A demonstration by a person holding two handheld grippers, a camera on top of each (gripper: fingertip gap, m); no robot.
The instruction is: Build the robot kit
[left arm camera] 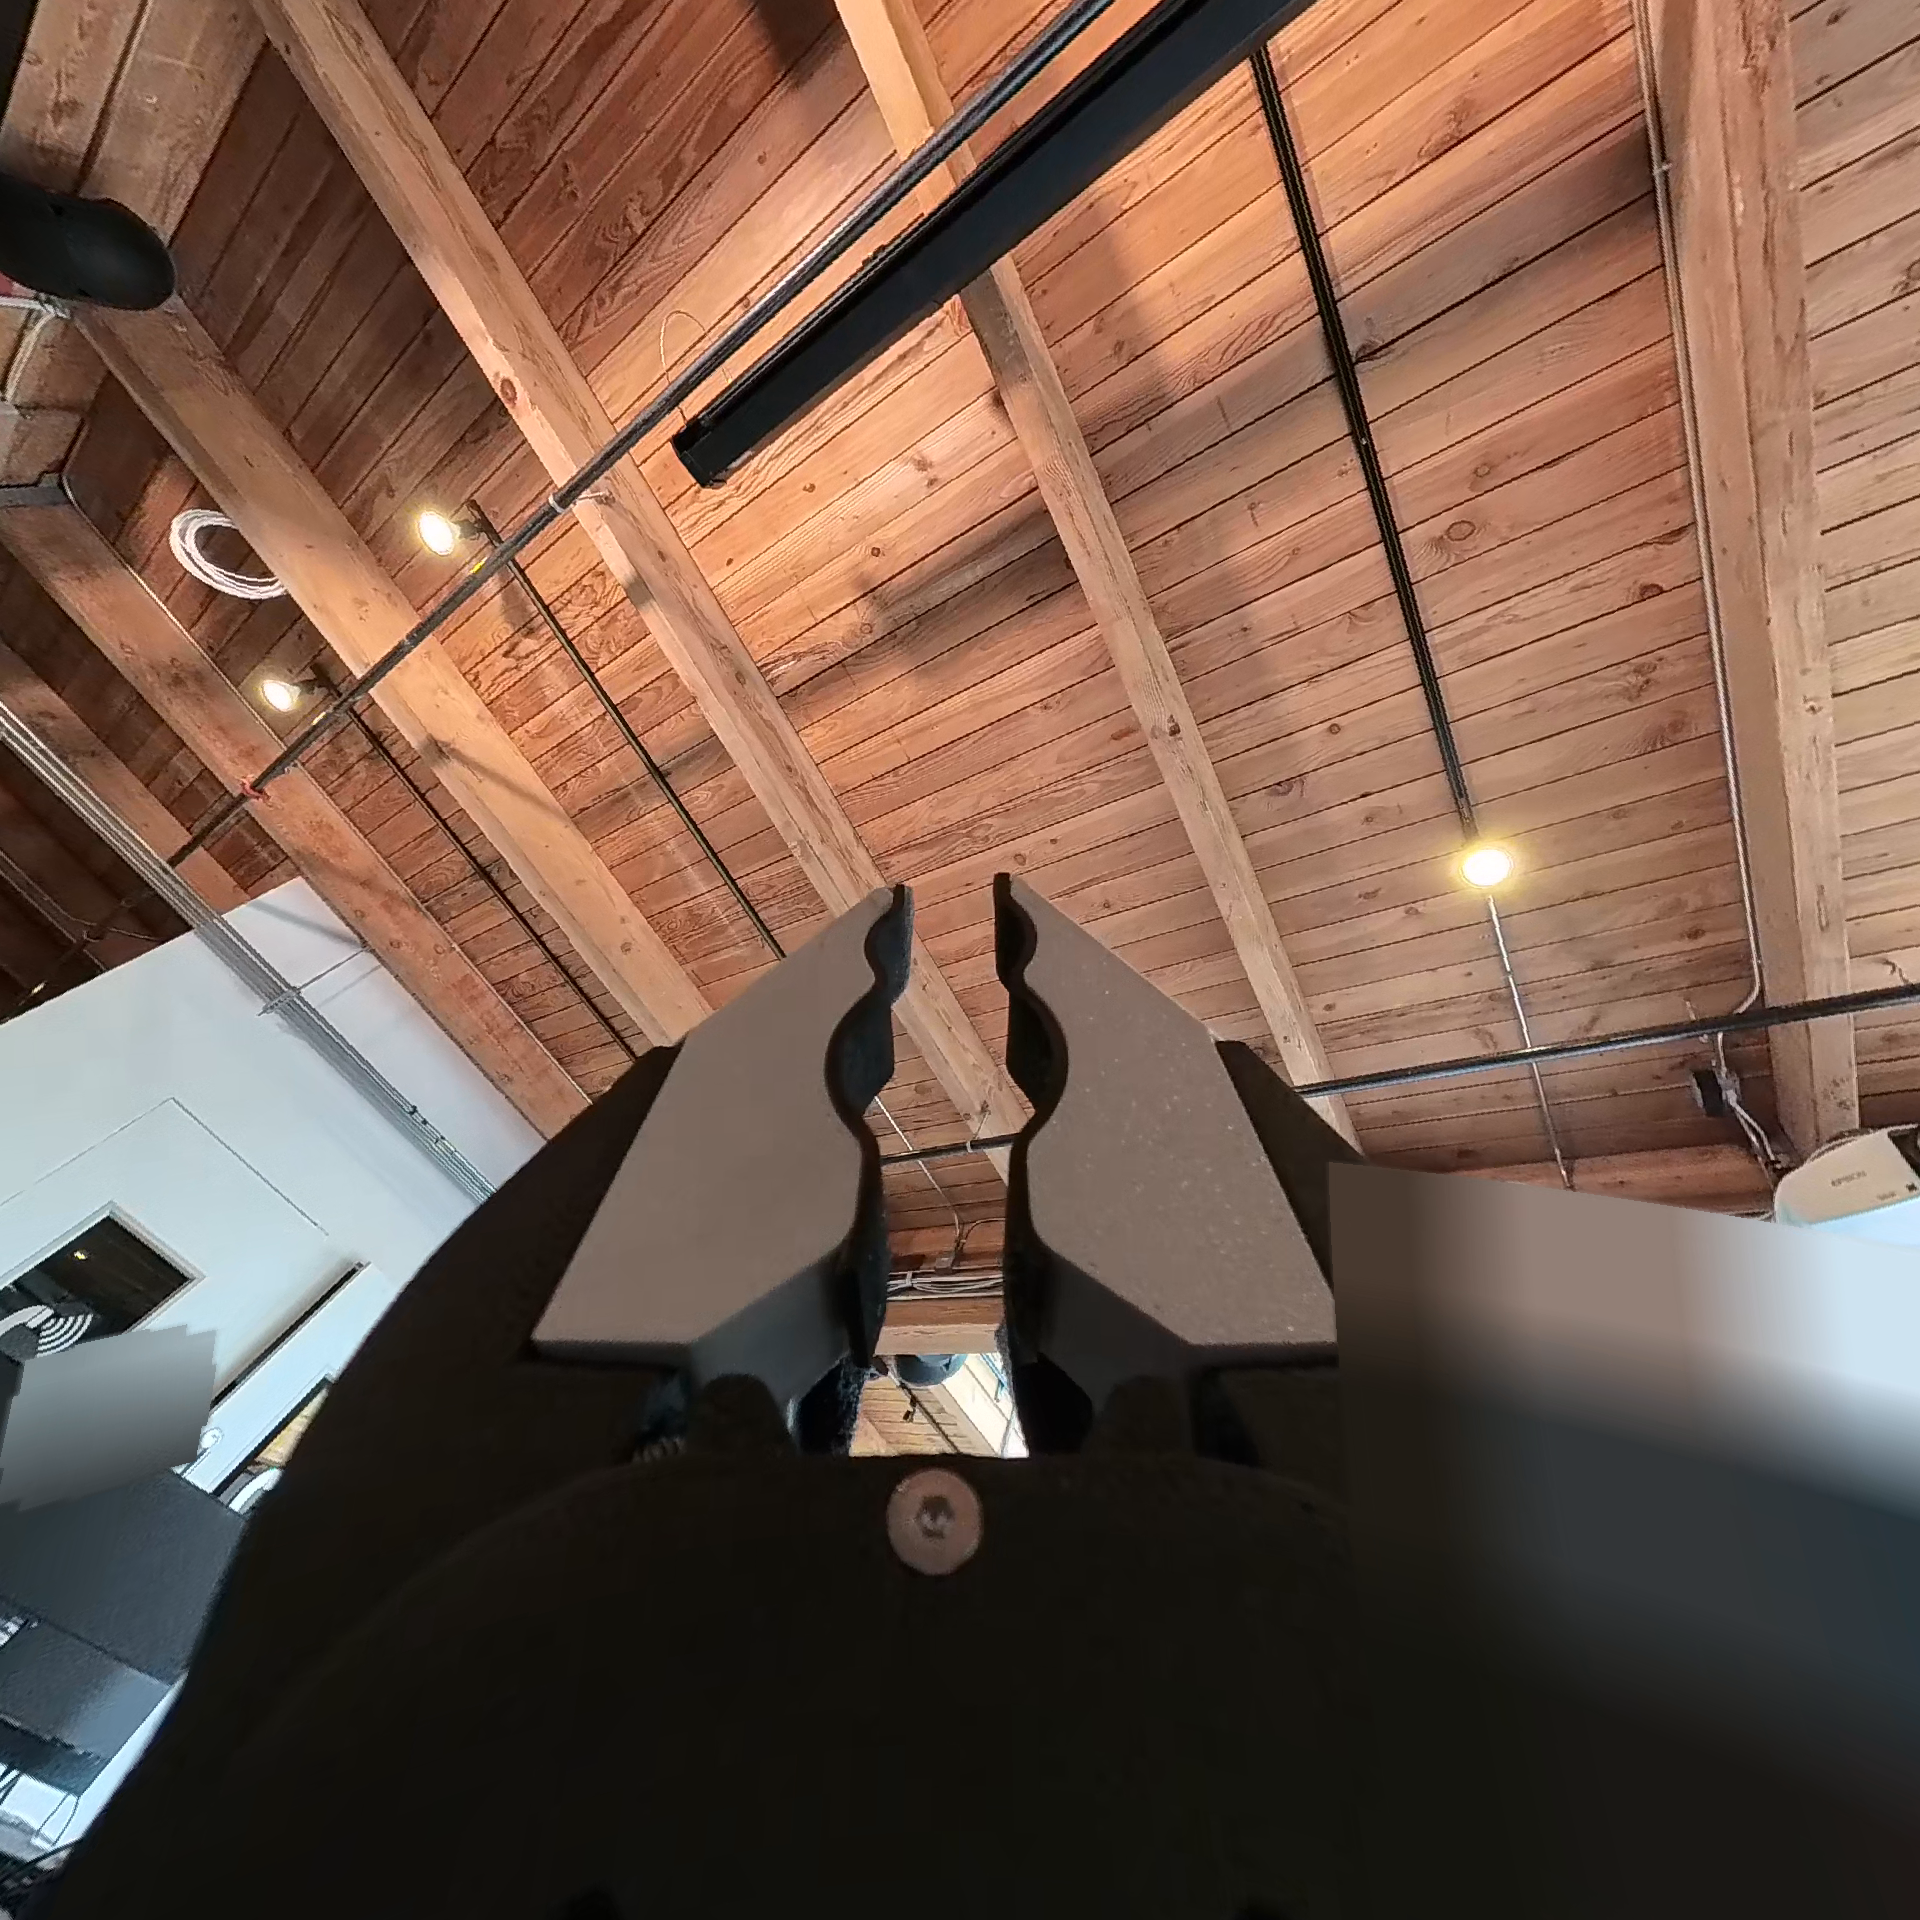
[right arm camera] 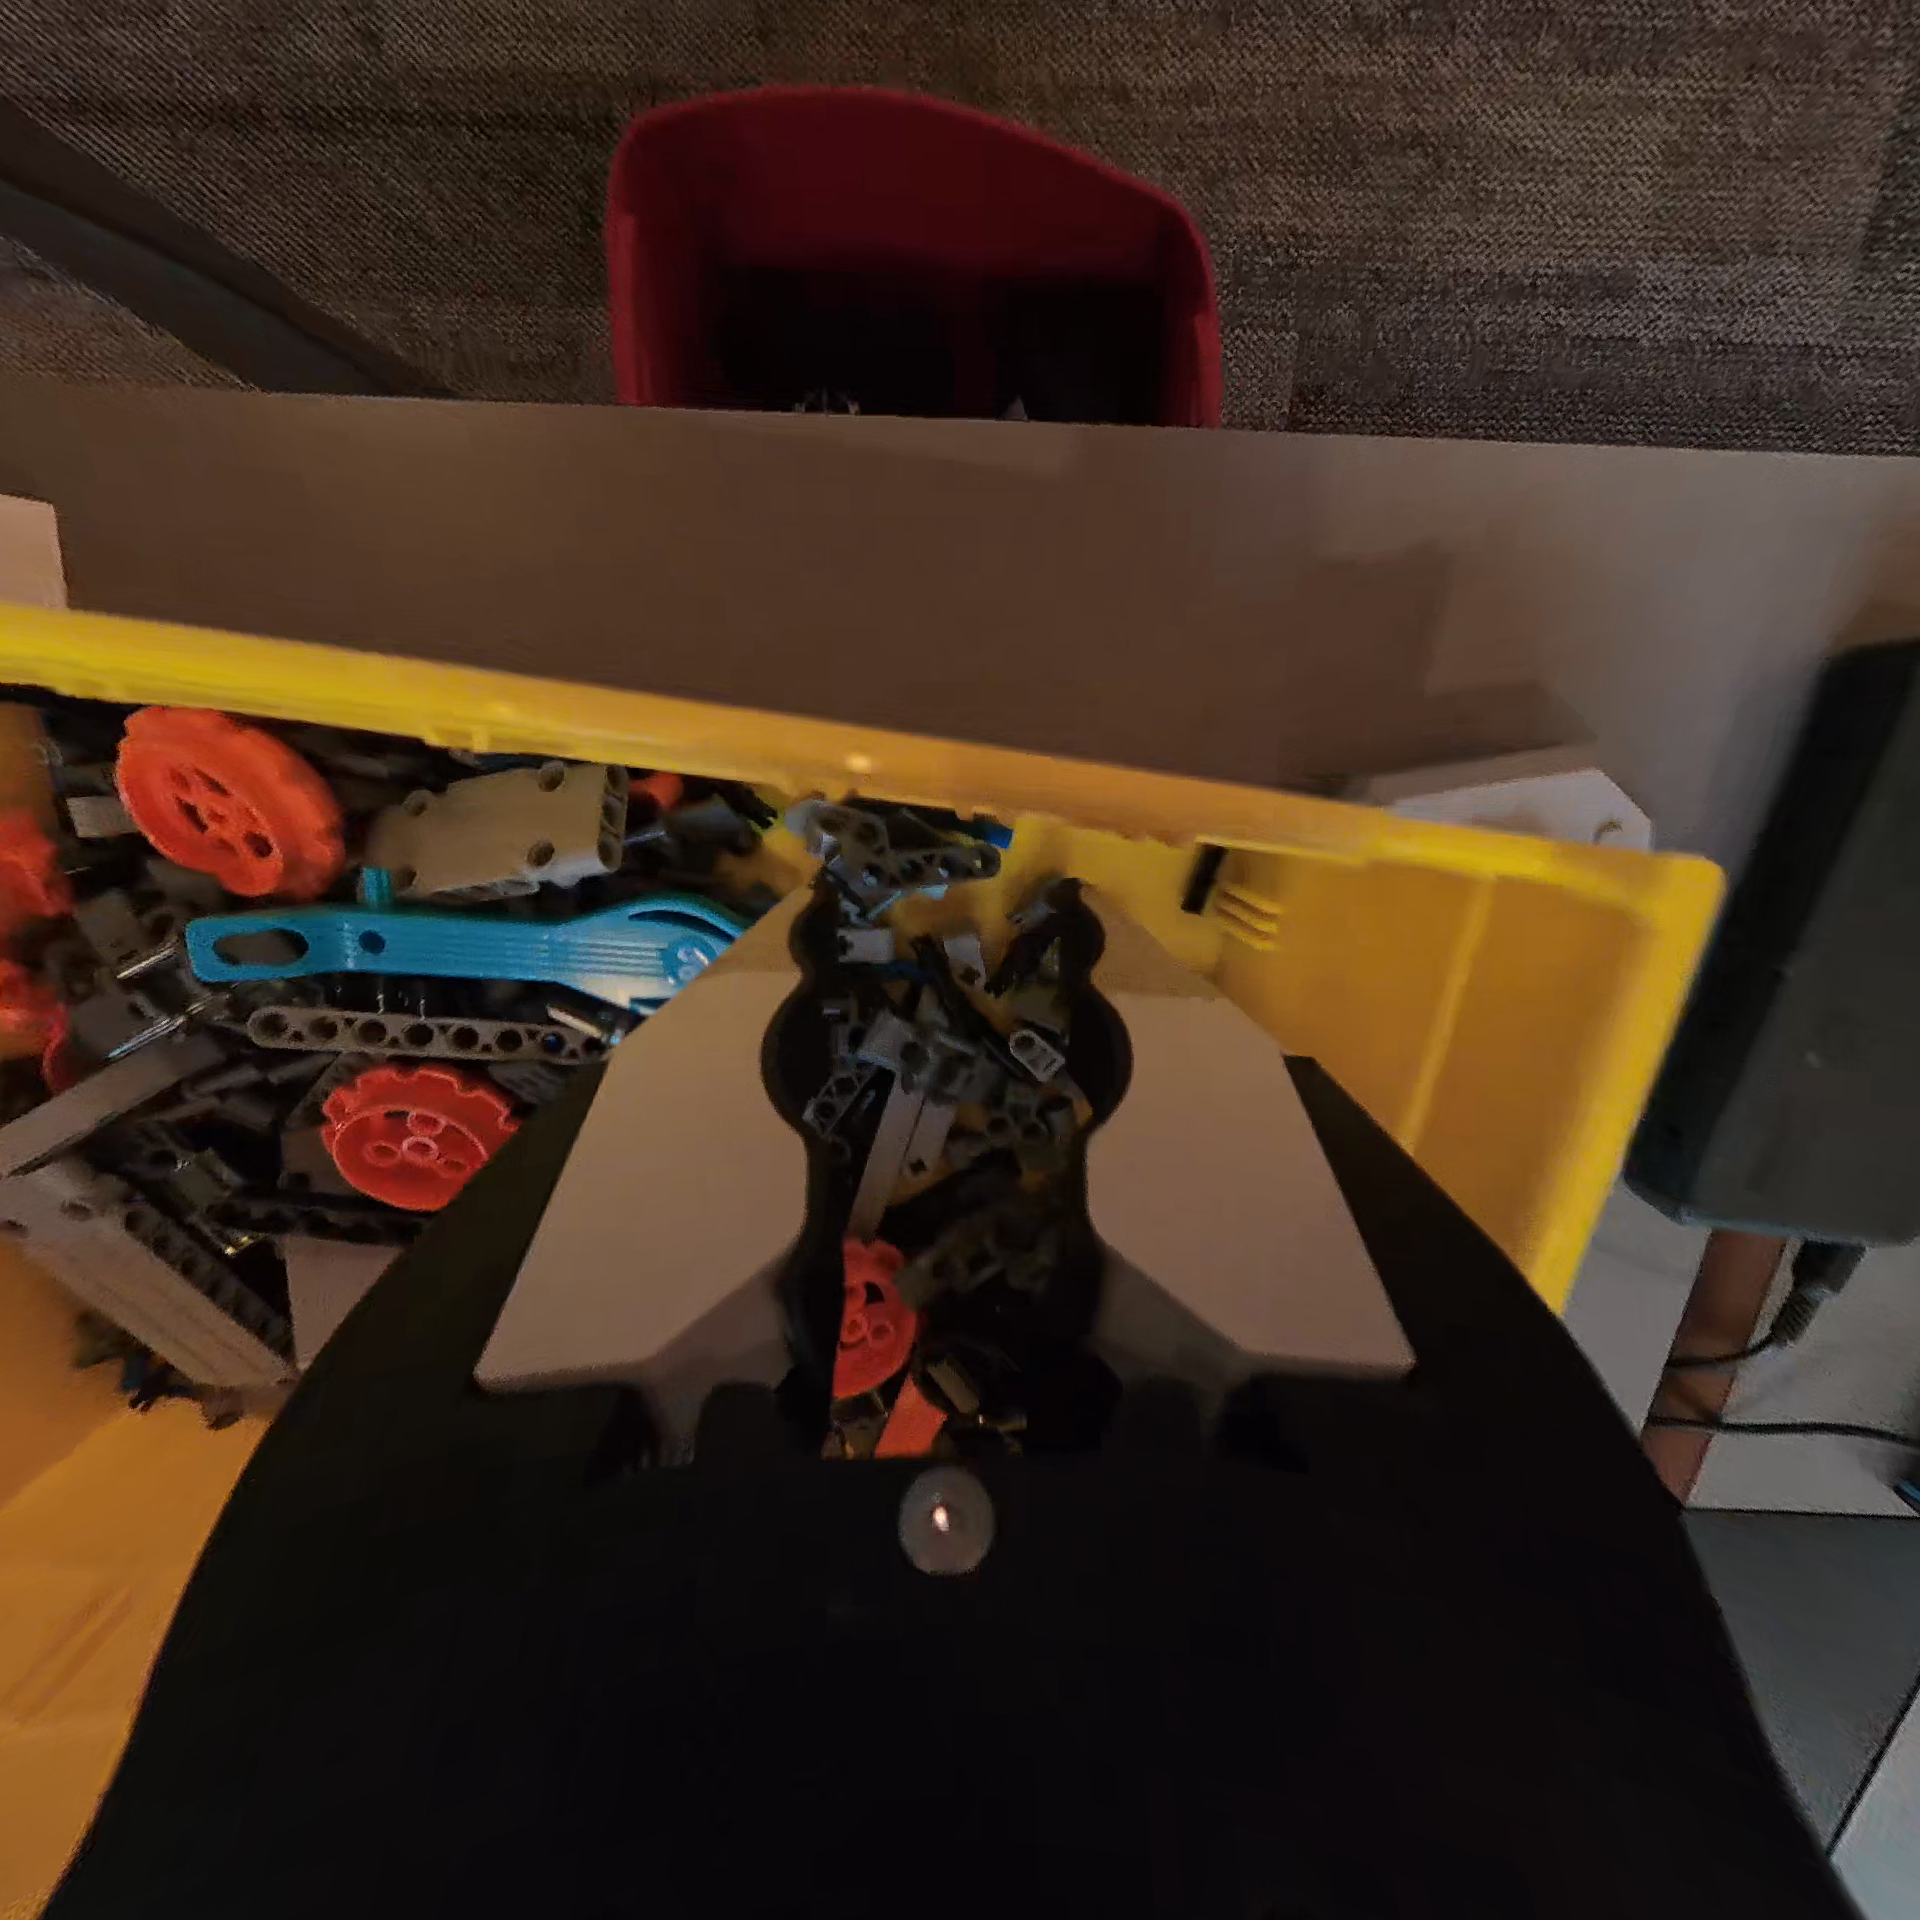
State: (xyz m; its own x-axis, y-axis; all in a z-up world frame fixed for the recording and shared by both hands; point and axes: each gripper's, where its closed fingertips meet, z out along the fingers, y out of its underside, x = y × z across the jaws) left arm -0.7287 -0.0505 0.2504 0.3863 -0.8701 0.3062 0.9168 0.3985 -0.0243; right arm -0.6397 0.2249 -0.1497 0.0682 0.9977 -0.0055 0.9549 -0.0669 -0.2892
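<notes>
Black housing with a round screw head fills the near edge of both wrist views. Ahead of it, the left gripper (left arm camera: 945,904) points up at a ceiling of wooden planks (left arm camera: 1195,644), its jaws a narrow gap apart with nothing between them. Beyond the jaws run pale wooden beams (left arm camera: 582,436), a black light track (left arm camera: 935,260) and, to their right, a lit spot lamp (left arm camera: 1486,864); a white wall (left arm camera: 208,1039) stands to their left.

The right gripper (right arm camera: 940,904) hangs over a yellow bin (right arm camera: 1455,935), its jaws spread wide and empty. Between and just beyond them lies a heap of small grey and black building pieces (right arm camera: 925,1060); whether the tips touch the heap I cannot tell. Left of the jaws lie a blue flat tool (right arm camera: 447,951), a grey holed beam (right arm camera: 416,1034) and orange toothed wheels (right arm camera: 223,800), all inside the bin. Past the bin's far rim is a brown cardboard panel (right arm camera: 831,561), and farther off a red container (right arm camera: 904,260) on grey carpet (right arm camera: 1558,208).
</notes>
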